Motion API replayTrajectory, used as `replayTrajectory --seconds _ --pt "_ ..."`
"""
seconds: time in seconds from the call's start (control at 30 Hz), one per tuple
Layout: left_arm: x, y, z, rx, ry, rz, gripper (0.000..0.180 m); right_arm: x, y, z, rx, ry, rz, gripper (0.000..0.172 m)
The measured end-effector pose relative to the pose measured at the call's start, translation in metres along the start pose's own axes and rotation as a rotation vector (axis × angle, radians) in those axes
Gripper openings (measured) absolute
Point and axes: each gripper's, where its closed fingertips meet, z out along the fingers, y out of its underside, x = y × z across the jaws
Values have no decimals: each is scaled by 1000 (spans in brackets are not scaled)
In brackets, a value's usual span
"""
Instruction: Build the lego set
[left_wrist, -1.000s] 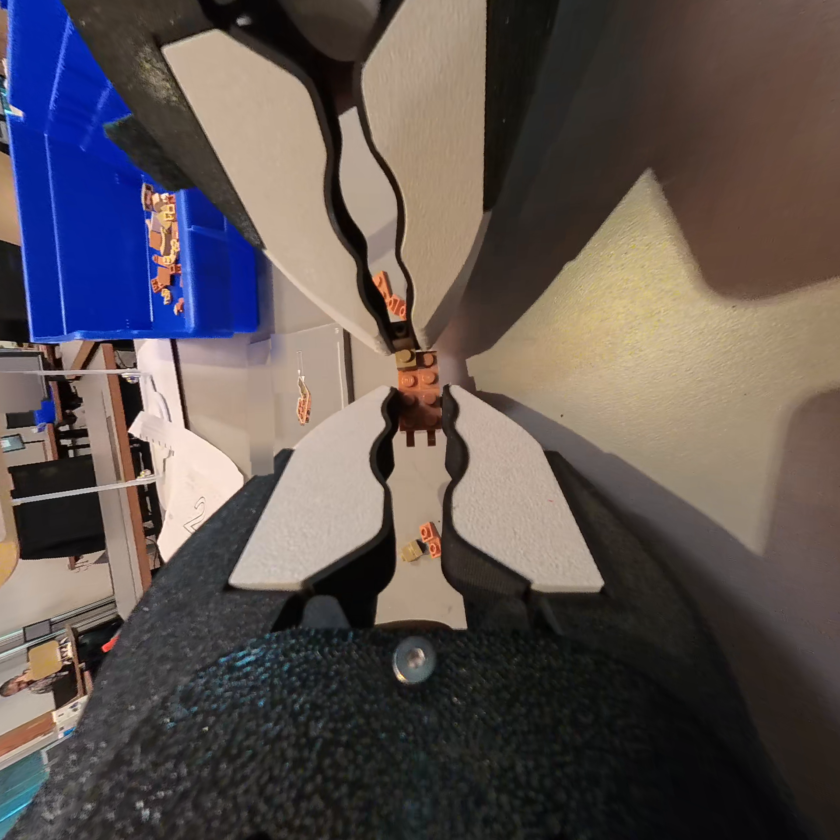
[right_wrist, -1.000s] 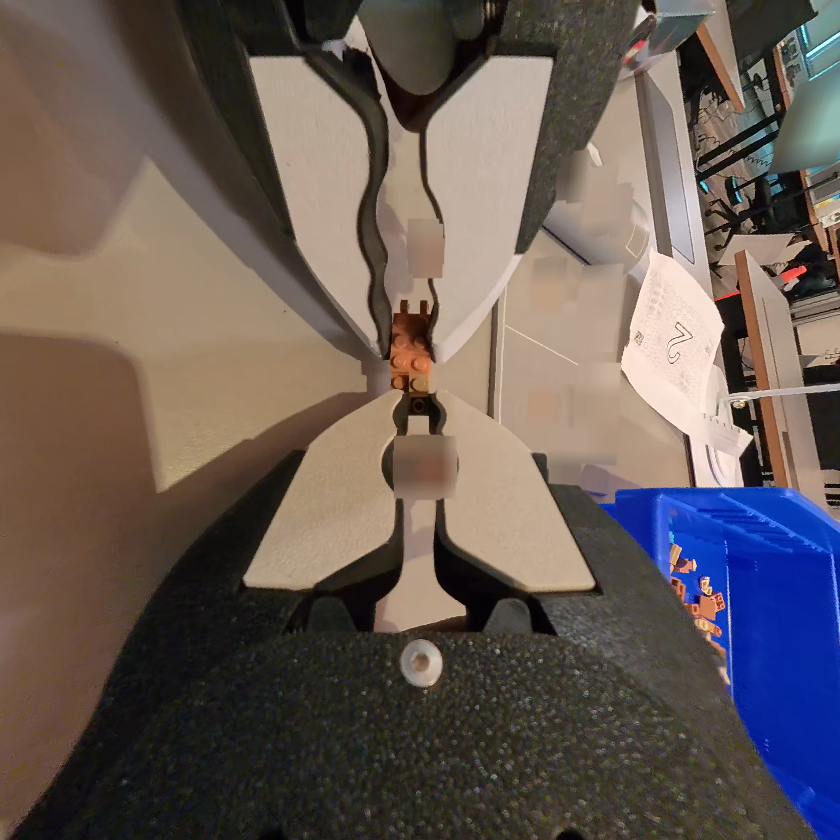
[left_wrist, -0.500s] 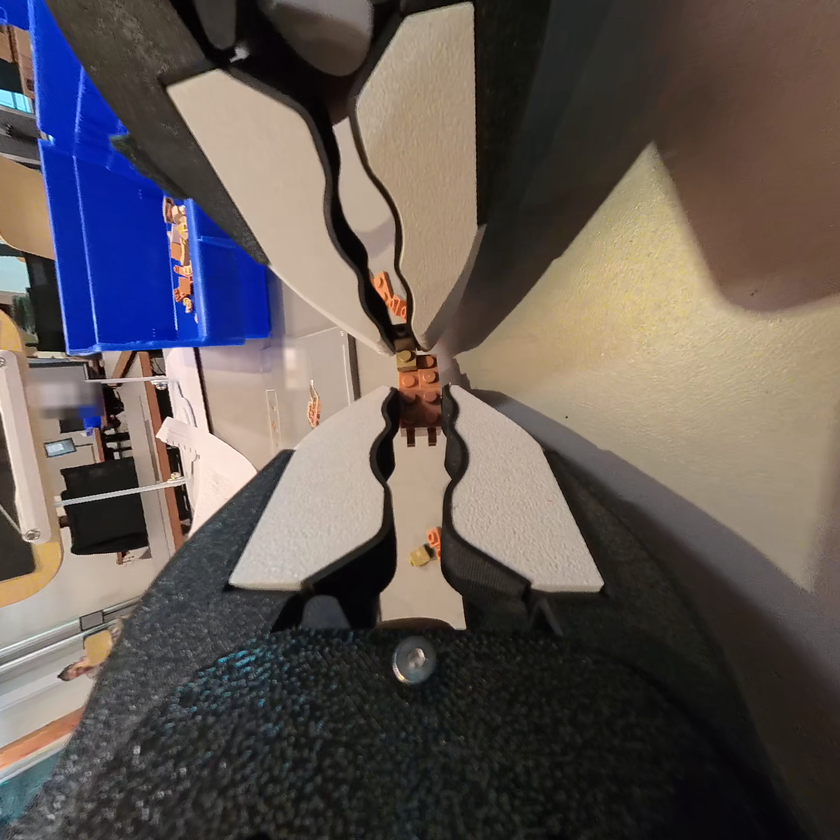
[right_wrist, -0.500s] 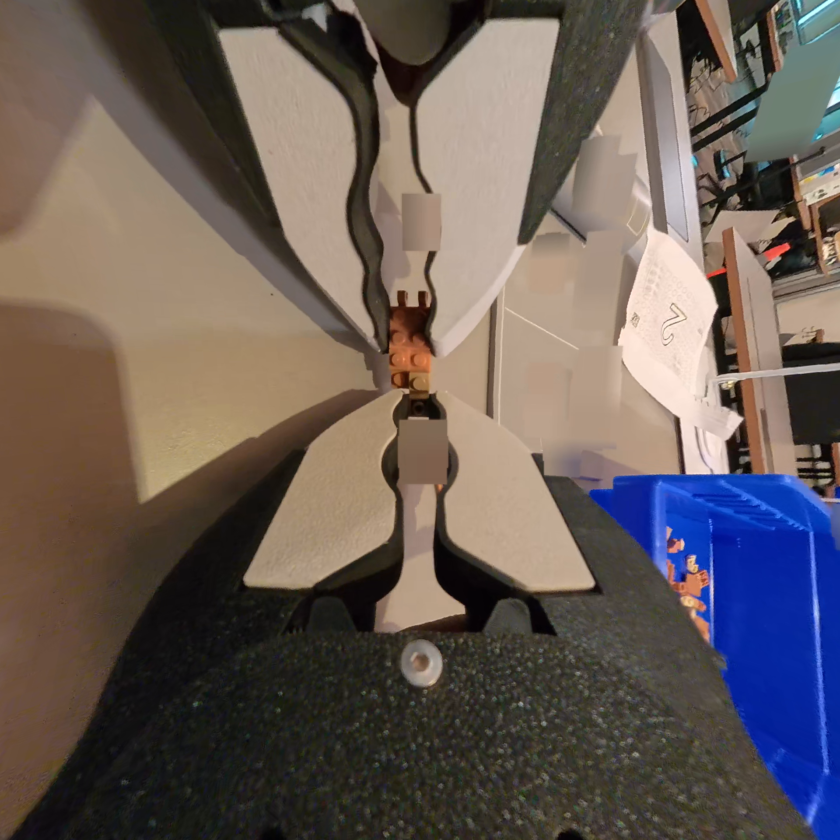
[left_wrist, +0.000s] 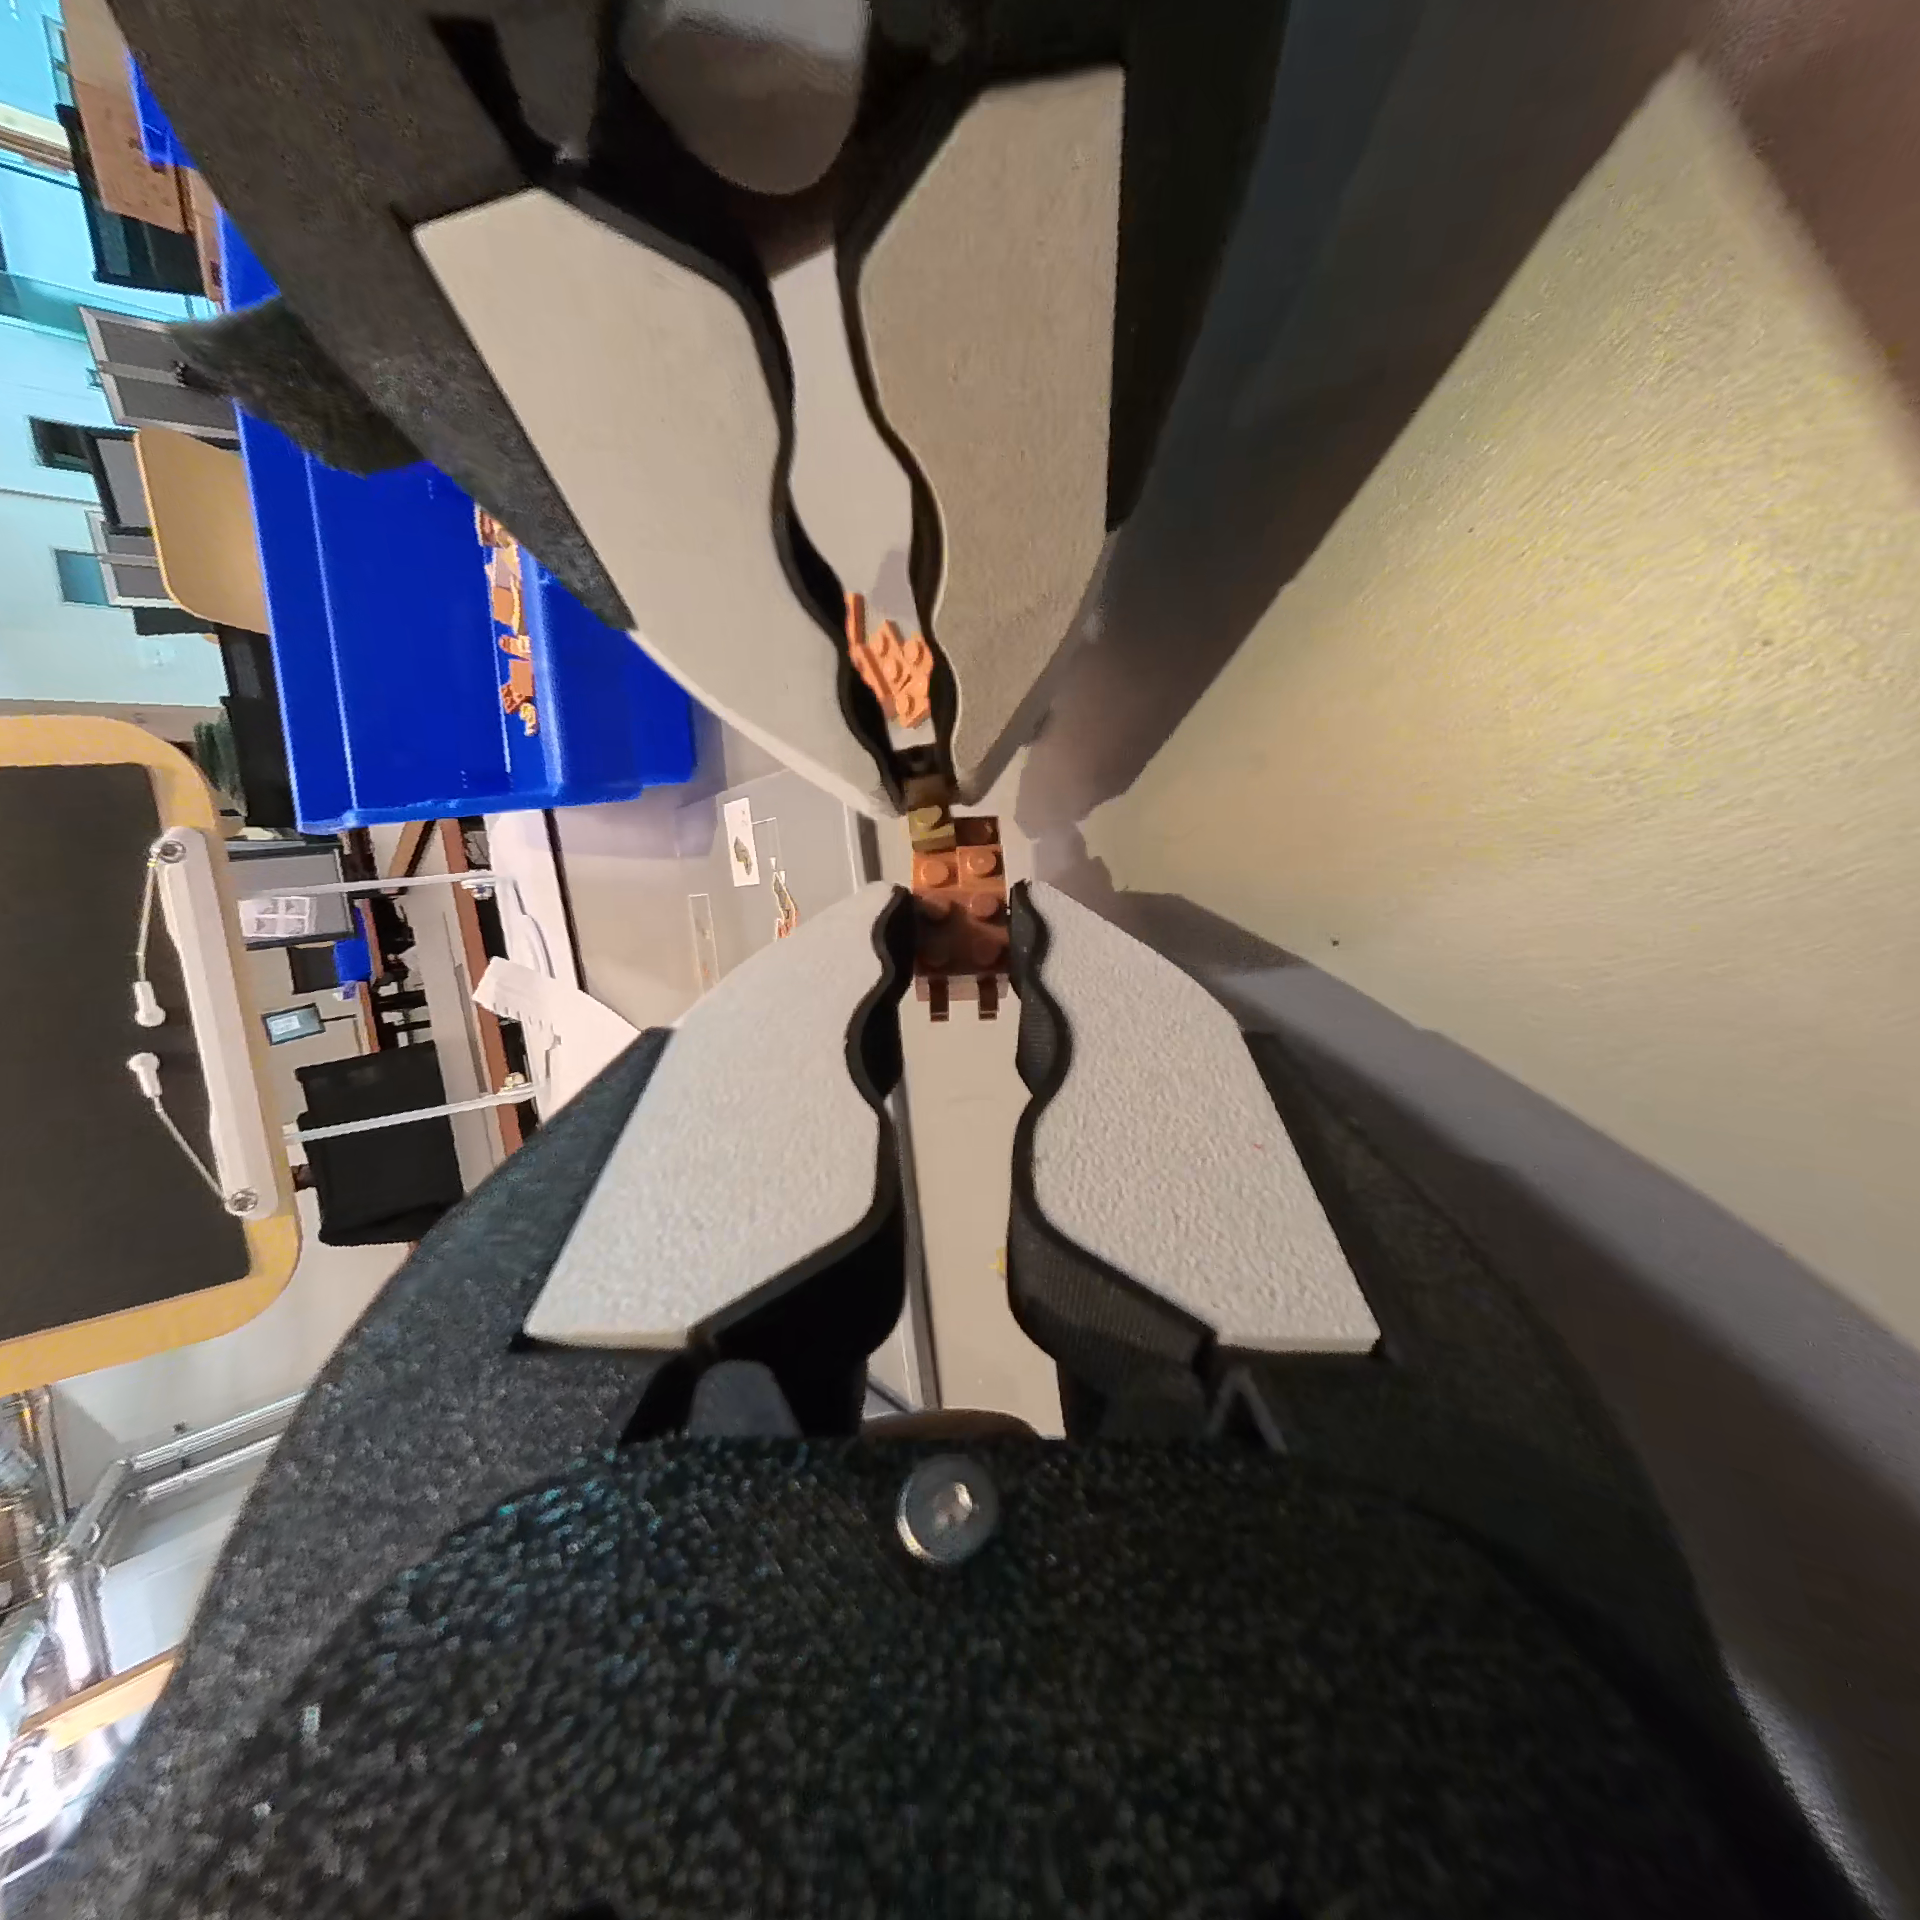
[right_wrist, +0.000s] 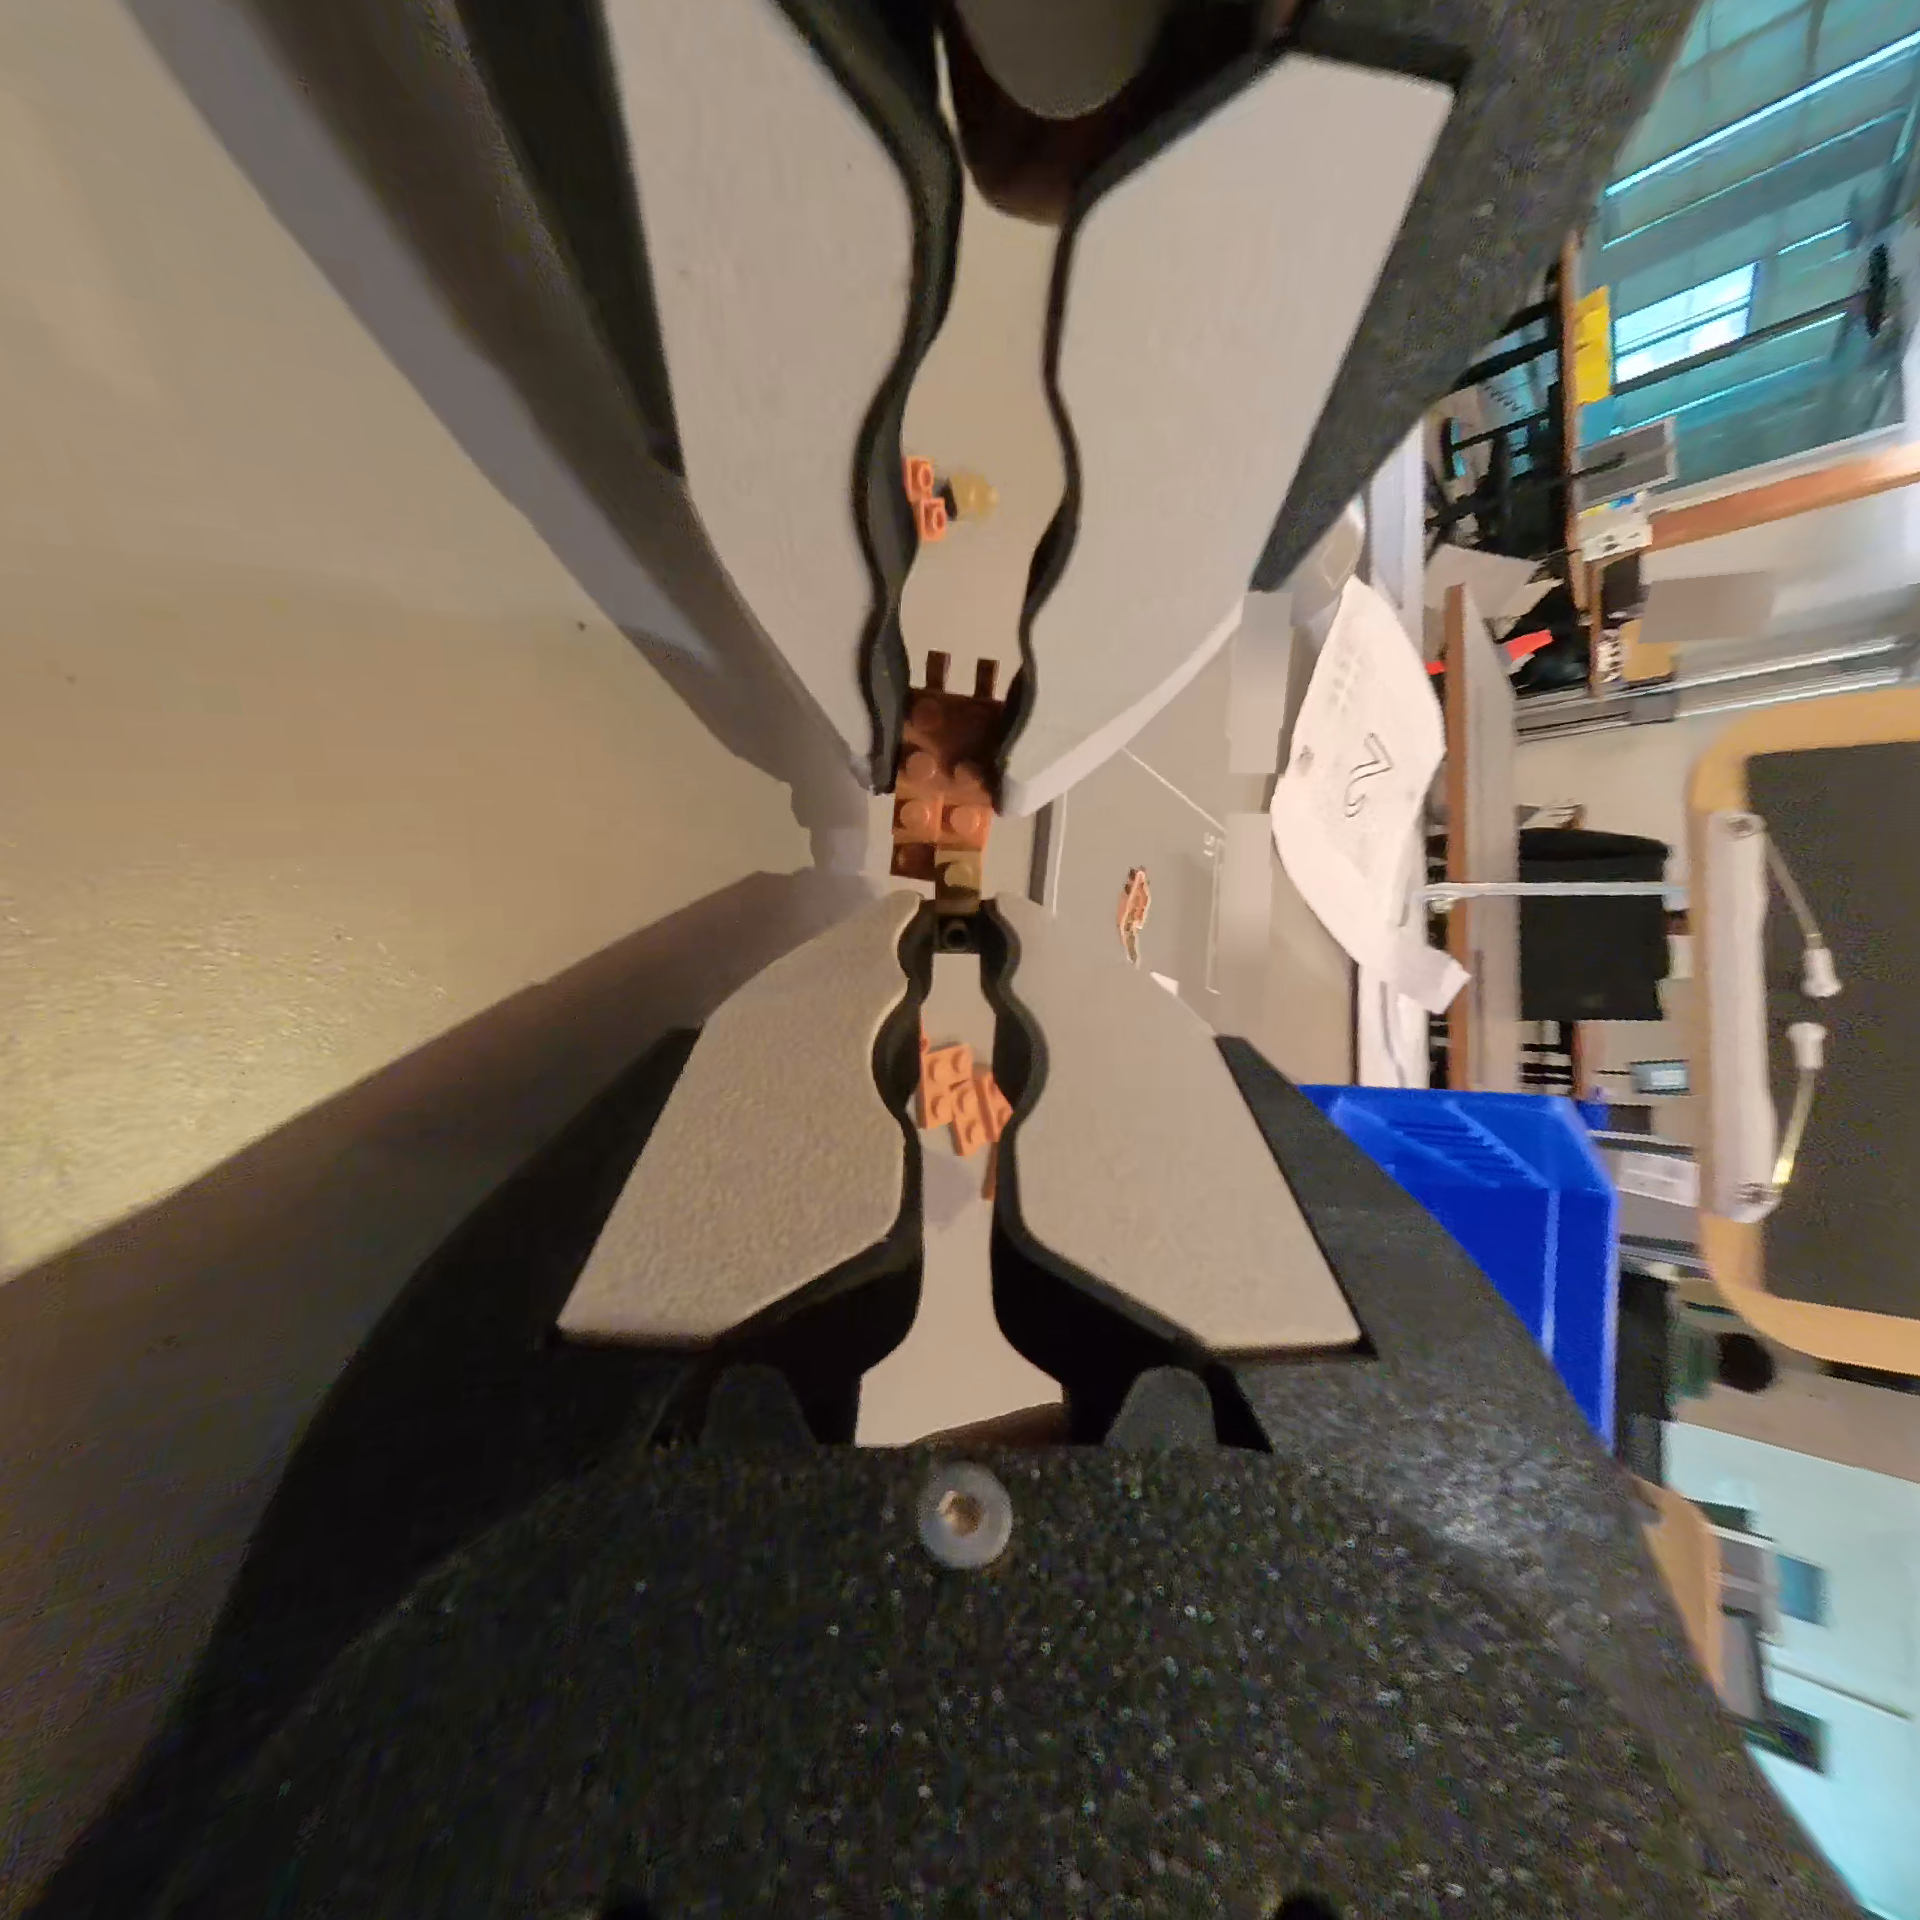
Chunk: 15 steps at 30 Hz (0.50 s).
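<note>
brick assembly (left_wrist: 961, 904), brown and orange with studs up, is held off the table (left_wrist: 644, 894) between two sets of tongs that face each other tip to tip. left tongs (left_wrist: 961, 940) are pinching the dark brown end of the assembly, pads pressed on both its sides. right tongs (right_wrist: 958, 930) are closed on a small black piece (right_wrist: 956, 932) that sits against a tan stud piece (right_wrist: 961, 873) at the opposite end of the assembly. judged step: a small part being pressed onto, or seated at, the end of the assembly; which cannot be told. loose orange bricks (right_wrist: 961, 1101) lie on the table below the assembly, and a blue bin (left_wrist: 436, 634) of more bricks stands well beyond it. any further move would call for a steady, square push along the assembly's length.
</note>
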Motion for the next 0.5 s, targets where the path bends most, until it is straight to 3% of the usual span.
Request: replayTrajectory --seconds 0.27,0.5 --pt "-10 0 -2 -8 -58 -16 17 9 1 2 -49 60 167 8" --pt "-8 1 -2 -4 -37 -23 17 7 1 2 -47 56 109 8"
